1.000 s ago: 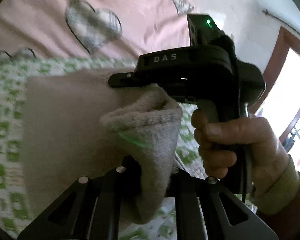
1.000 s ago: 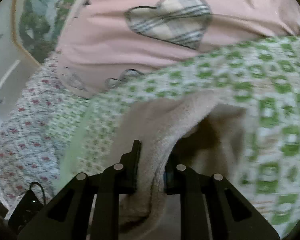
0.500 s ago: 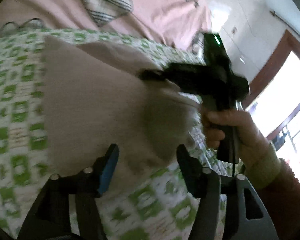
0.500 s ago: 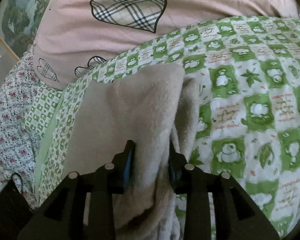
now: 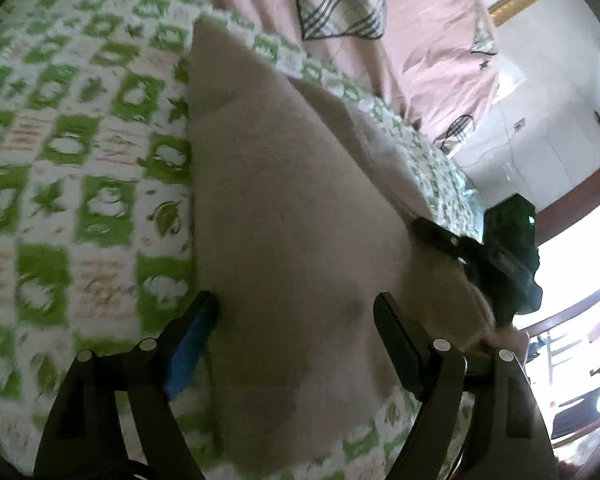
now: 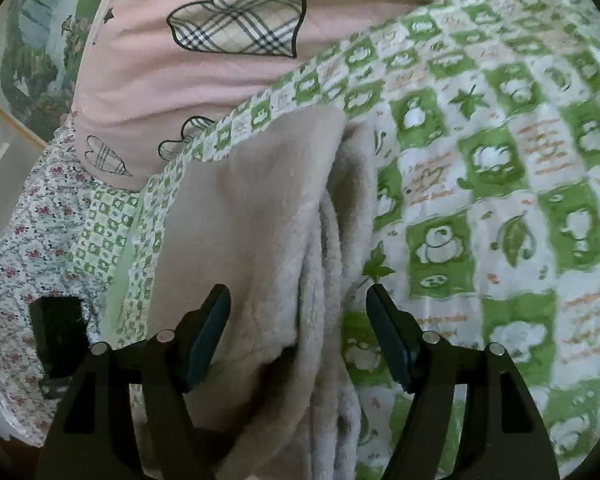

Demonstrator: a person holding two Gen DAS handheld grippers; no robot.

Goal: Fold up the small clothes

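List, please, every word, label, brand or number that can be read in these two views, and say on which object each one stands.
None can be read with certainty.
Orange script lines on the white squares of the green checked bedcover: real lettering, but too blurred to read.
Pale marking on the black body of the right gripper, seen from the left wrist: too small and blurred to read.
Beige fleece garment: no label visible.
Pink quilt: plaid hearts only, no text.

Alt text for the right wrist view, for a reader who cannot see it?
The open right gripper straddles a folded beige fleece garment lying on a green-and-white checked bedspread. Behind it is a pink quilt with plaid hearts.
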